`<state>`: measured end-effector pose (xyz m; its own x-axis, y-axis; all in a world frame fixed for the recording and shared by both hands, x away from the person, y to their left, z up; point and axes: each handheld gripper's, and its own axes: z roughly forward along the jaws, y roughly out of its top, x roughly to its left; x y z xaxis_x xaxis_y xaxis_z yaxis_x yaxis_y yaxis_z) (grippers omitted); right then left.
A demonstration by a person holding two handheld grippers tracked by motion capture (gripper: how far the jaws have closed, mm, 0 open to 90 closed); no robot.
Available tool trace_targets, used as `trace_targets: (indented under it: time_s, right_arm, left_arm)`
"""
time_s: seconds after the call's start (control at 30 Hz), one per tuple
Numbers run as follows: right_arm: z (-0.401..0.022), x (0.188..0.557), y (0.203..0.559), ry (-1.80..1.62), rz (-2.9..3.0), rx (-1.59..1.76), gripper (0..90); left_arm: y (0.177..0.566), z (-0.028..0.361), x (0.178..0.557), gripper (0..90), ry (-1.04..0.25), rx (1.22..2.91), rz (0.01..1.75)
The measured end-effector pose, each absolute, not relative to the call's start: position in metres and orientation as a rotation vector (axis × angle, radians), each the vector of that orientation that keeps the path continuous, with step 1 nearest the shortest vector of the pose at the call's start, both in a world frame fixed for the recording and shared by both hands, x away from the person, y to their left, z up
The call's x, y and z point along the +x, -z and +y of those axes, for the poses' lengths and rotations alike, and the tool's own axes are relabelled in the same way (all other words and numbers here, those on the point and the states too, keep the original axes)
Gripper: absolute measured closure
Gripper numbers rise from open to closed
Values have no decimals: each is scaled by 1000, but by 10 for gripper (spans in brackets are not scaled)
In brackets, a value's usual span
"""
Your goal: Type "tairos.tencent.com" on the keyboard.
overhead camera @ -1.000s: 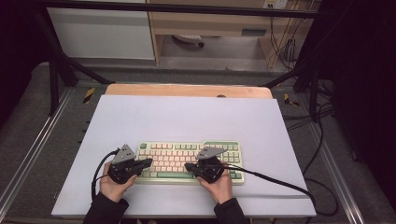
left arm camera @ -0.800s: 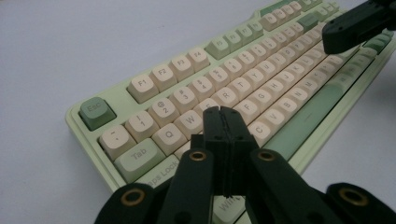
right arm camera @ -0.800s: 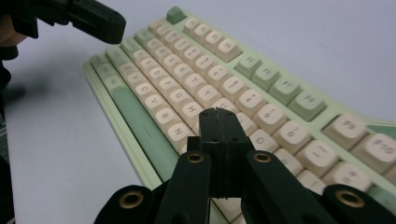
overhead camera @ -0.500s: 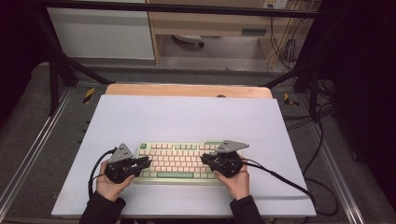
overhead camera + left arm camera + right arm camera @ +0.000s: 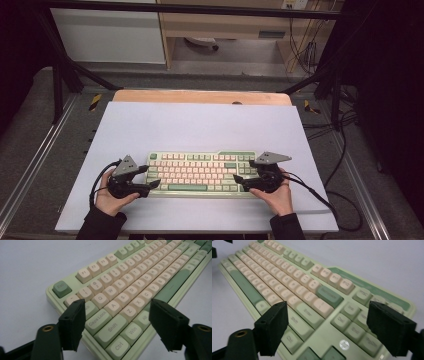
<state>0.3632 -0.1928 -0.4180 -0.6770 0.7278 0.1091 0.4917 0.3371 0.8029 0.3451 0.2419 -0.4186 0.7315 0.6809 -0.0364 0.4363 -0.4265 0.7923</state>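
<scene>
The pale green keyboard with cream and green keycaps (image 5: 200,172) lies flat near the front edge of the light grey worktop (image 5: 200,125). The left claw (image 5: 151,177) and the right claw (image 5: 239,181) sit at its two short ends; both have just been opening and stand apart, nothing pinched. To lift it well, each claw should bracket its end of the case squarely, clear of keys, then close evenly.

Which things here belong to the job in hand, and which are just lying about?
In the job:
- keyboard
- left tongs, open at its left end
- right tongs, open at its right end

Lying about:
- white mat underneath
- floor cables
</scene>
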Motion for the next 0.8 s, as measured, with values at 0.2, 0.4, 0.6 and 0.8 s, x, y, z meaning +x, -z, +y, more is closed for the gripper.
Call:
trace_targets:
  time_s: [0.2, 0.4, 0.6, 0.8]
  right_arm:
    - [-217, 357, 425, -1277, 2334, 1137, 52]
    - [-236, 352, 433, -1286, 2318, 1180, 5]
    - [-248, 345, 441, -1276, 2319, 1170, 4]
    - [-258, 340, 449, -1310, 2322, 1148, 4]
  left_arm:
    - [424, 251, 342, 158, -380, 2096, 835]
    - [429, 260, 339, 71, -388, 2102, 843]
    - [435, 269, 335, 63, -386, 2104, 851]
    - [440, 277, 333, 66, -378, 2097, 869]
